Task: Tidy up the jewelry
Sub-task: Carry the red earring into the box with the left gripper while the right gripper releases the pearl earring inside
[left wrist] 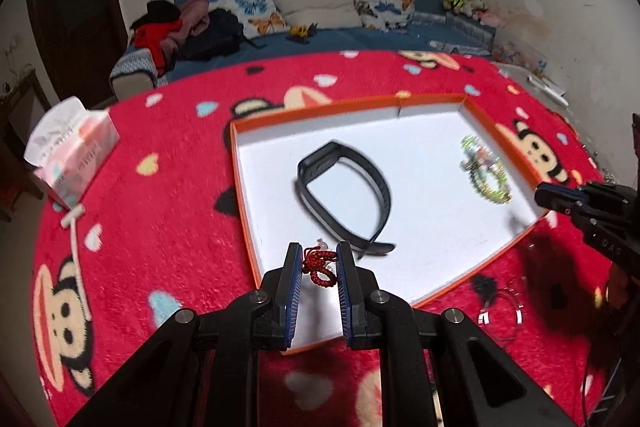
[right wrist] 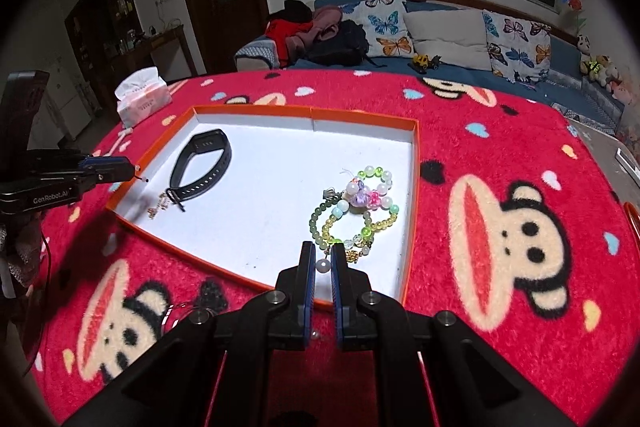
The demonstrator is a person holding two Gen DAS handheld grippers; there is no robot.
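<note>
- The left tongs [left wrist: 319, 269] gripped a red braided cord ornament [left wrist: 318, 267] at lower centre, above the near edge of the shallow orange-rimmed white box [left wrist: 280, 115].
- The right tongs [right wrist: 323, 261] pinched a pale round bead [right wrist: 323, 265] at lower centre.
- A black rubber wristband [left wrist: 344, 195] and green beaded bracelets [right wrist: 356, 211] lay inside the box.

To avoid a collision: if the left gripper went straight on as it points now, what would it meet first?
Probably the black wristband in the orange-rimmed tray, though depth is unclear.

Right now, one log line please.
left gripper: shut on red cord | right gripper: shut on pale bead | tray: watch band, bead bracelets
</note>
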